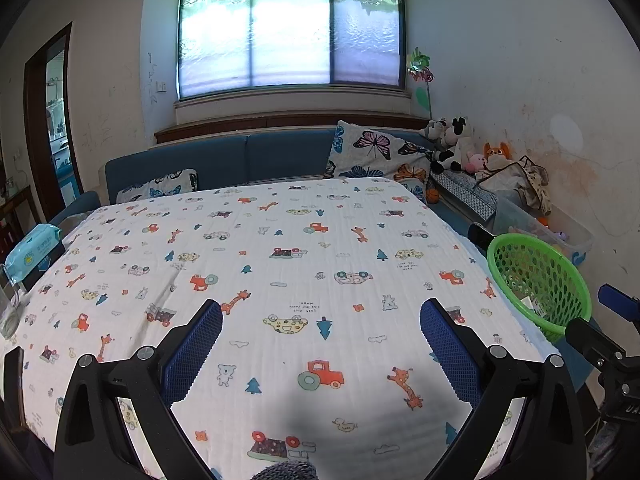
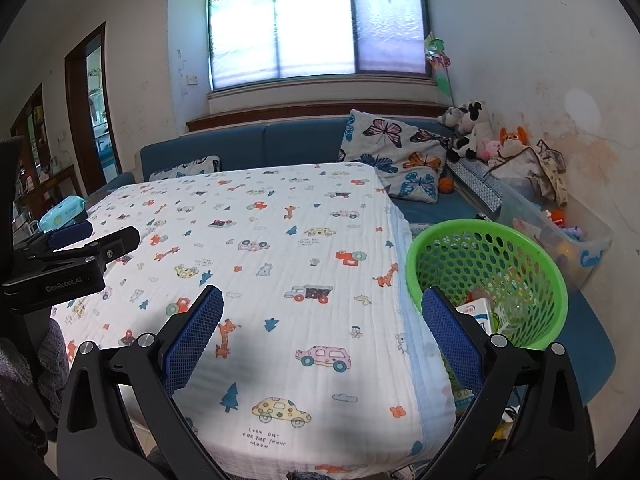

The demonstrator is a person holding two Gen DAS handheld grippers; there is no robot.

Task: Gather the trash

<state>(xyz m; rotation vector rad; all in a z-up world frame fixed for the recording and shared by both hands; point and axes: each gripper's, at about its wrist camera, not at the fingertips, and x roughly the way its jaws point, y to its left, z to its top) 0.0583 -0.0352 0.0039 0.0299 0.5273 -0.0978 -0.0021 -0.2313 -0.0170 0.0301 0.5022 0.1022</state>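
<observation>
Seen from the left wrist: left gripper (image 1: 321,334) spread wide and holding nothing, poised over the counter (image 1: 280,264) with its cartoon-print cloth; green basket (image 1: 538,280) off the counter's right edge, bits of trash (image 1: 534,305) lying inside; right gripper (image 1: 618,322) edging in just past the basket, spread hard to judge from here; blue wipes pack (image 1: 34,250) at the far left edge, clear glass (image 1: 10,308) nearer along that edge. Seen from the right wrist: right gripper (image 2: 322,330) also spread wide and empty, one fingertip over the cloth, the other in front of the basket (image 2: 486,280); a carton and clear wrappers (image 2: 494,314) heaped inside; left gripper (image 2: 86,236) at the left, over the counter (image 2: 304,240); wipes pack (image 2: 64,212) just behind it.
</observation>
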